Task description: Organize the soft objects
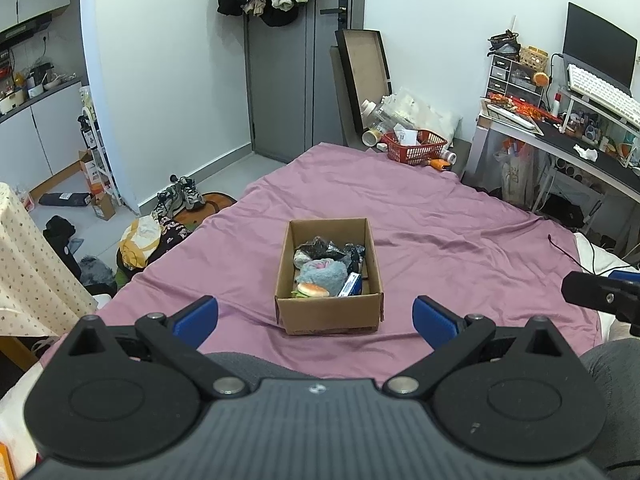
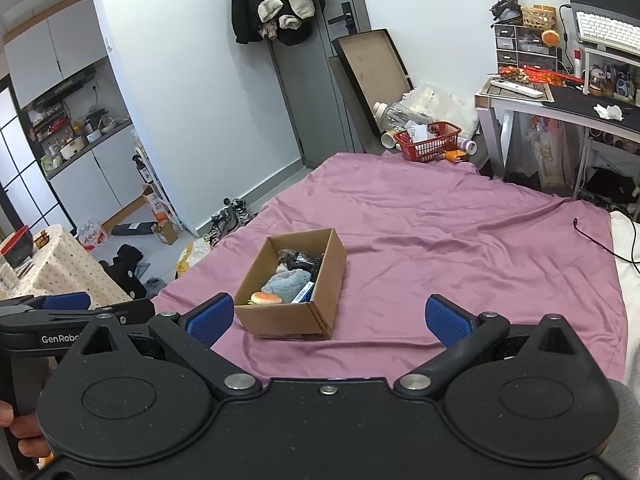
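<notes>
A brown cardboard box [image 1: 328,312] stands on the purple bedsheet [image 1: 440,240]; it also shows in the right wrist view [image 2: 292,316]. Inside lie a burger-shaped soft toy [image 1: 313,290], a fuzzy blue-grey soft item [image 1: 323,271], a dark crumpled item [image 1: 320,247] and a blue-white packet [image 1: 351,284]. My left gripper [image 1: 316,320] is open and empty, just in front of the box. My right gripper [image 2: 330,320] is open and empty, to the right of the box's near end. The burger toy [image 2: 266,298] shows in the right wrist view too.
A red basket [image 1: 416,145] sits at the bed's far edge beside bottles and a leaning frame. A cluttered desk [image 1: 580,136] stands at the right. Shoes and clothes [image 1: 180,200] lie on the floor left of the bed. A black cable [image 2: 592,236] runs over the sheet's right side.
</notes>
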